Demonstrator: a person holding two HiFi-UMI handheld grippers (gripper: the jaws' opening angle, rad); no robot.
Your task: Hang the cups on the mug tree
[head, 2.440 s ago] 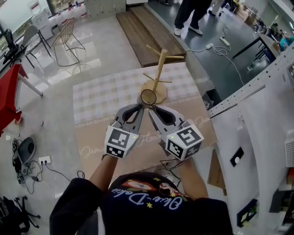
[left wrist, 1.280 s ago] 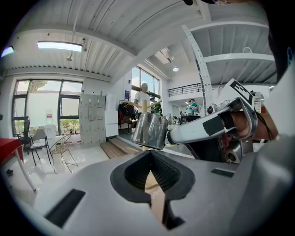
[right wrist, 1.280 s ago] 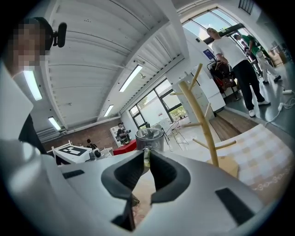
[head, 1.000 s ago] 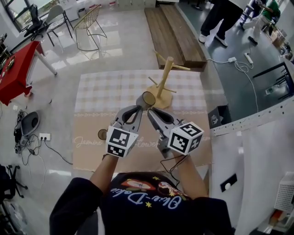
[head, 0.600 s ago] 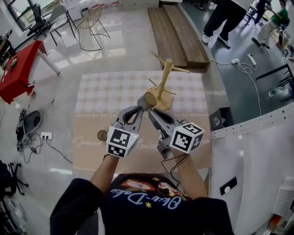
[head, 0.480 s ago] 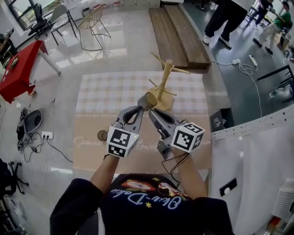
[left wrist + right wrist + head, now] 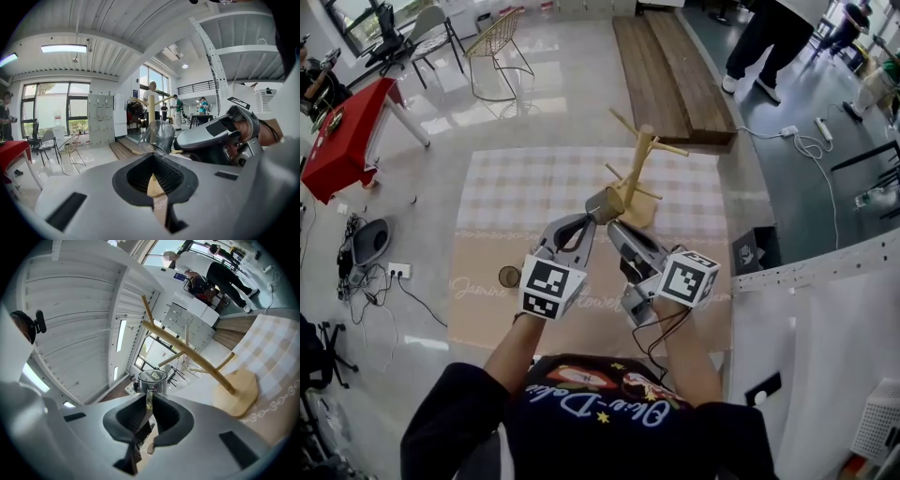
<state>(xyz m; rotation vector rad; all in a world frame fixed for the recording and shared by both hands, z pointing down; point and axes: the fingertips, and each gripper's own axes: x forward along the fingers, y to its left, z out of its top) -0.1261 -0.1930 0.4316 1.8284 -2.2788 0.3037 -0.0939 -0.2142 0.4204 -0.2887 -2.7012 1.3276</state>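
Observation:
A clear glass cup (image 7: 605, 201) hangs in the air just in front of the wooden mug tree (image 7: 639, 164), which stands on the checked cloth. My right gripper (image 7: 611, 225) is shut on the cup's handle; in the right gripper view the handle sits between its jaws (image 7: 150, 397), with the cup (image 7: 152, 379) beyond and the mug tree (image 7: 187, 352) behind. My left gripper (image 7: 589, 219) comes in from the left, its tips together right at the cup's wall (image 7: 158, 136). Whether it pinches any glass is hidden. The right gripper (image 7: 211, 136) shows beside it there.
A second small cup (image 7: 508, 276) stands on the table's bare brown part at the left. The checked cloth (image 7: 525, 192) covers the far half. A white rack (image 7: 825, 309) runs along the right. A person (image 7: 759, 37), a red table (image 7: 352, 131) and a wire chair (image 7: 502, 47) stand further off.
My right gripper has rolled, turning its marker cube, and the cup has tipped with it to lie more side-on. The left gripper has stayed put.

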